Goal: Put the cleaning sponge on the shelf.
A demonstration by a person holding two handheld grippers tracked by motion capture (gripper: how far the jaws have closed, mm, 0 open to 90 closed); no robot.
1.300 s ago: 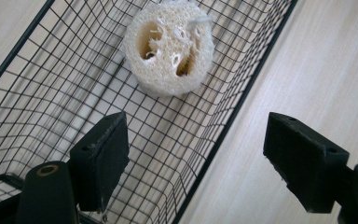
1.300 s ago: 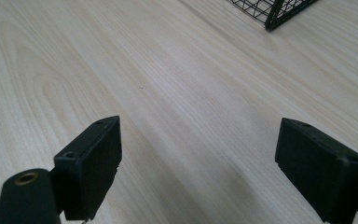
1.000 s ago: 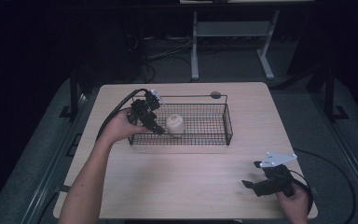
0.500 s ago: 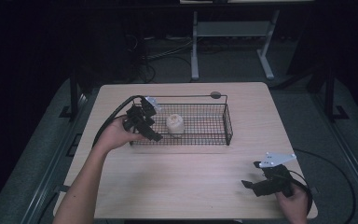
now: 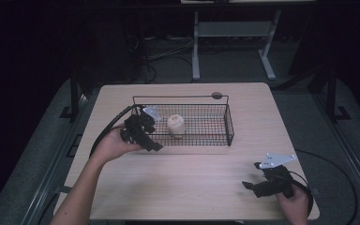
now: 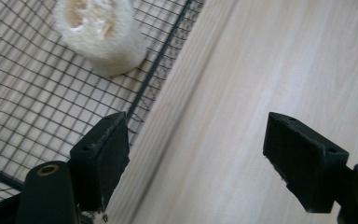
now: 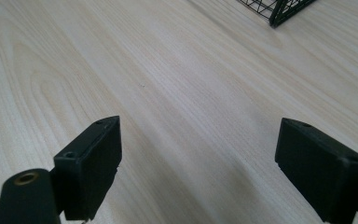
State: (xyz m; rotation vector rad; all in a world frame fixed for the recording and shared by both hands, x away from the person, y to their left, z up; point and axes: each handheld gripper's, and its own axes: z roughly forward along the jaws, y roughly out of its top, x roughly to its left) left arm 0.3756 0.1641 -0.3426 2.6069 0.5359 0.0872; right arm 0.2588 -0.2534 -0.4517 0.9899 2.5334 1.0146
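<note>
Left gripper (image 5: 151, 145) at the wire basket's (image 5: 228, 125) near left corner, black jaws parted, nothing between them. Right gripper (image 5: 248, 185) low over the near right of the pale wood-grain table (image 5: 192, 178), jaws wide, empty. Dark room beyond, metal stand behind. Loofah piece (image 5: 176, 125) inside the basket, left of centre: cream, stubby cylinder, fibrous, pitted top.

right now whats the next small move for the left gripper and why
Probably draw the left gripper back clear of the wire basket: its fingers stand open with nothing between them, and the loofah piece already sits inside the basket, apart from them.
</note>
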